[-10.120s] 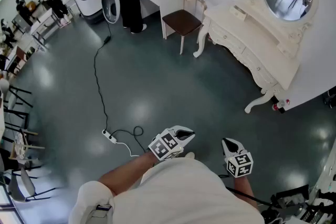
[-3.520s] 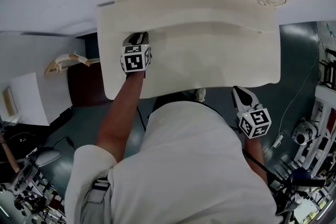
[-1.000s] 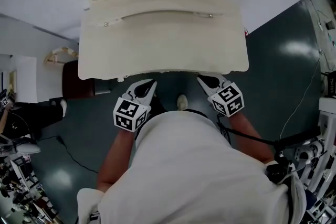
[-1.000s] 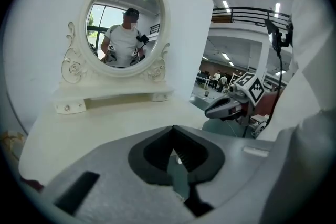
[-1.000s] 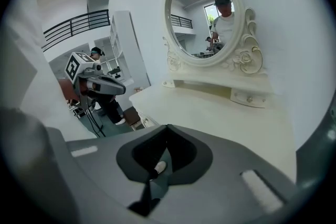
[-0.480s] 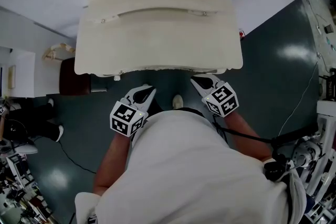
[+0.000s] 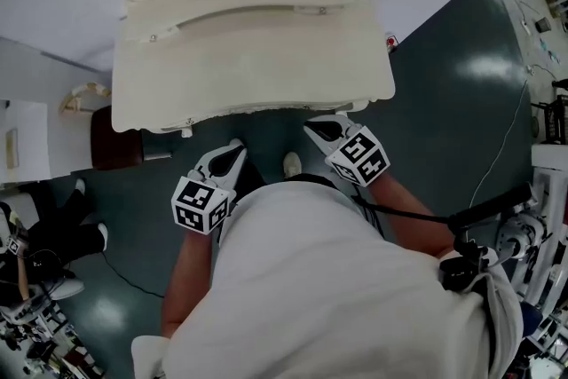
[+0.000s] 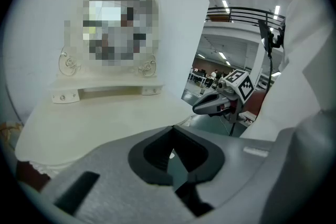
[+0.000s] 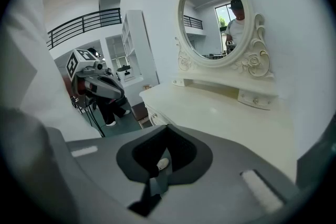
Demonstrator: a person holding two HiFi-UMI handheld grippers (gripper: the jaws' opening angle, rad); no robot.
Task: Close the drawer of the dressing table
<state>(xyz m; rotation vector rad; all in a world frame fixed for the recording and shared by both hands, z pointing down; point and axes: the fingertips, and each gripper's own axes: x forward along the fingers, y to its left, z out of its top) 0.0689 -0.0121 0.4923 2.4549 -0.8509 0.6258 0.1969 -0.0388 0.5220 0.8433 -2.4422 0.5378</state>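
So the left claw [image 7: 233, 151] and right claw [image 7: 314, 128] are both clenched on nothing, near the front edge of the cream carved desk [image 7: 248, 58].

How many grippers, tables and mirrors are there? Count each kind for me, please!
Grippers: 2, the left gripper and the right gripper
White dressing table: 1
Round mirror: 1
Total: 4
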